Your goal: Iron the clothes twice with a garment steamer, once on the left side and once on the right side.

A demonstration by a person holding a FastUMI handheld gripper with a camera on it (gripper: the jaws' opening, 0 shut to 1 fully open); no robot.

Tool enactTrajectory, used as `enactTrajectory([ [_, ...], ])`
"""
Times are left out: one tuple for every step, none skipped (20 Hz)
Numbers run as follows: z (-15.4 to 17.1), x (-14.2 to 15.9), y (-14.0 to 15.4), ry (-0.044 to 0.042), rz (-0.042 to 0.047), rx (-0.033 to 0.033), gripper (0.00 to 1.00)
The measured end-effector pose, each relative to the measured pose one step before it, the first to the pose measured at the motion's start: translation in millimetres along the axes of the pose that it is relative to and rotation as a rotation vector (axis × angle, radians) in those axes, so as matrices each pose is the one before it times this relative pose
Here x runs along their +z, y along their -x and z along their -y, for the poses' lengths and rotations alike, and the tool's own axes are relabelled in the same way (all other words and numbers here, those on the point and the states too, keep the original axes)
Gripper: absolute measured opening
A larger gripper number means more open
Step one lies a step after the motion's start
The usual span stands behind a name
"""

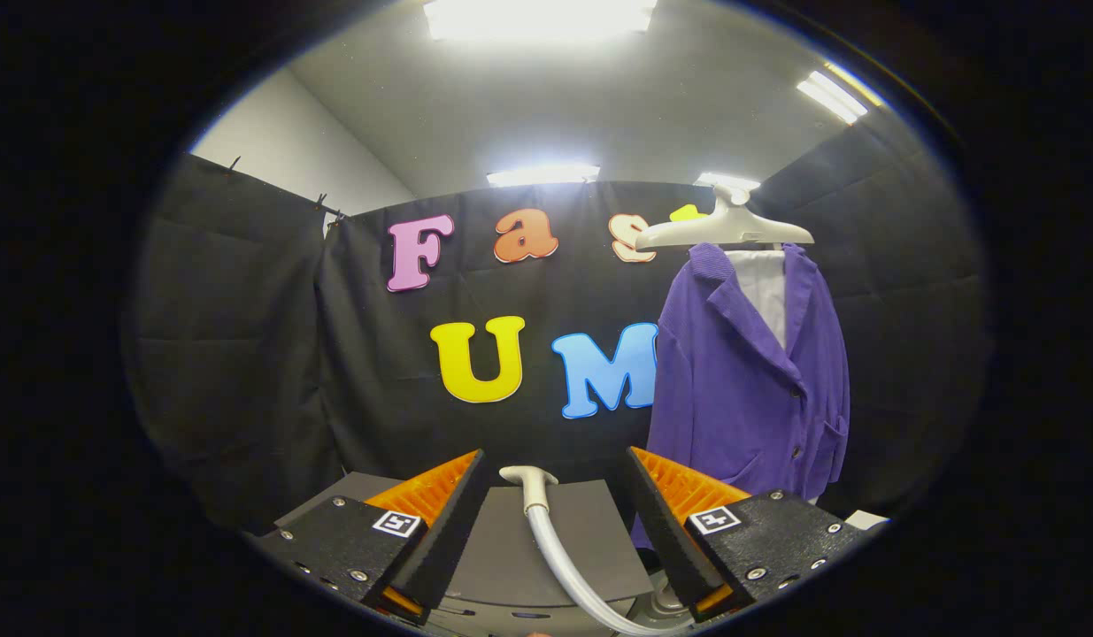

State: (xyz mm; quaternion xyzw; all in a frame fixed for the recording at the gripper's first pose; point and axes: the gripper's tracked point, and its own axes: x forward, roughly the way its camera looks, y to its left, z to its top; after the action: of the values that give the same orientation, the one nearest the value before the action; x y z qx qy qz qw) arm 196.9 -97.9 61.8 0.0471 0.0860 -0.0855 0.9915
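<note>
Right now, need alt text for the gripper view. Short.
The open tongs hold nothing, with the steamer head and its pale hose lying on a grey surface between the fingers. Beyond them to the right, a purple jacket hangs over a white garment on a pale hanger.

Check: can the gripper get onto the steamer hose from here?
Probably yes. The gripper is open, and the steamer hose rises between its fingers with nothing across it. The purple jacket hangs beyond, off to one side.
</note>
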Motion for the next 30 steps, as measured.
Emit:
enactTrajectory([
  [-1.11, -1.71, -14.02, -0.00338, -0.02216, -0.00724, 0.94],
  [-0.82, -0.11, -12.25, -0.01056, -0.01829, -0.00719, 0.94],
  [-1.29, -1.25, -11.99, -0.02012, -0.02177, -0.00608, 0.94],
  [-3.28, -0.06, -13.26, -0.0258, -0.01949, 0.00061, 0.94],
  [0.62, -1.63, -11.68, -0.03047, -0.01867, -0.00933, 0.94],
  [3.93, -0.5, -13.38, -0.02807, -0.0147, -0.02299, 0.94],
  [3.93, -4.84, -13.19, -0.02431, -0.02437, -0.0157, 0.94],
  [0.12, -3.68, -12.88, -0.02283, -0.02693, -0.0112, 0.94],
  [0.96, -4.19, -13.31, -0.01865, -0.03037, -0.01474, 0.95],
  [1.1, -4.87, -13.53, -0.01359, -0.03503, -0.01408, 0.95],
  [-0.12, -4.57, -12.67, -0.00547, -0.03415, -0.01036, 0.96],
  [-1.24, -3.72, -13.22, 0.00062, -0.02813, -0.00514, 0.96],
  [-0.02, -3.67, -12.35, 0.00386, -0.02912, -0.00808, 0.96],
  [0.13, -4.82, -13.81, 0.002, -0.03993, -0.01348, 0.96],
  [-1.98, -5.39, -12.96, 0.00354, -0.03622, -0.00281, 0.96],
  [-2.38, -3.34, -12.45, -0.00735, -0.03297, -0.0037, 0.96],
  [-3.43, -4.43, -10.33, -0.01094, -0.03226, -0.0001, 0.96],
  [-1.58, -4.1, -11.24, -0.01041, -0.03312, 0.001, 0.96],
  [-0.21, -6.78, -10.51, -0.00624, -0.0364, -0.00826, 0.96],
  [0.8, -7.36, -9.73, 0.00043, -0.03866, -0.00491, 0.96],
  [1.16, -4.23, -9.29, -0.00402, -0.03255, -0.01286, 0.96],
  [1.27, -3.67, -7.65, -0.00523, -0.03159, -0.01124, 0.96],
  [0.57, -6.04, -5.84, -0.01064, -0.02503, -0.01217, 0.96],
  [-1.99, -3.57, -7.15, -0.00991, -0.02413, 0.00441, 0.96],
  [-1.47, -4.84, -6.39, -0.00971, -0.02485, 0.00823, 0.95],
  [-0.95, -6.31, -5.37, -0.00848, -0.02705, -0.00094, 0.95],
  [2.25, -8.53, -0.96, -0.00988, -0.03169, -0.01221, 0.93],
  [1.2, -5.34, -0.26, -0.01123, -0.02856, -0.01144, 0.9],
  [-1.43, -3.48, -5.56, -0.02082, -0.01739, 0.00871, 0.86],
  [-2.27, -1.97, -4.06, -0.02331, -0.01393, 0.01261, 0.84],
])
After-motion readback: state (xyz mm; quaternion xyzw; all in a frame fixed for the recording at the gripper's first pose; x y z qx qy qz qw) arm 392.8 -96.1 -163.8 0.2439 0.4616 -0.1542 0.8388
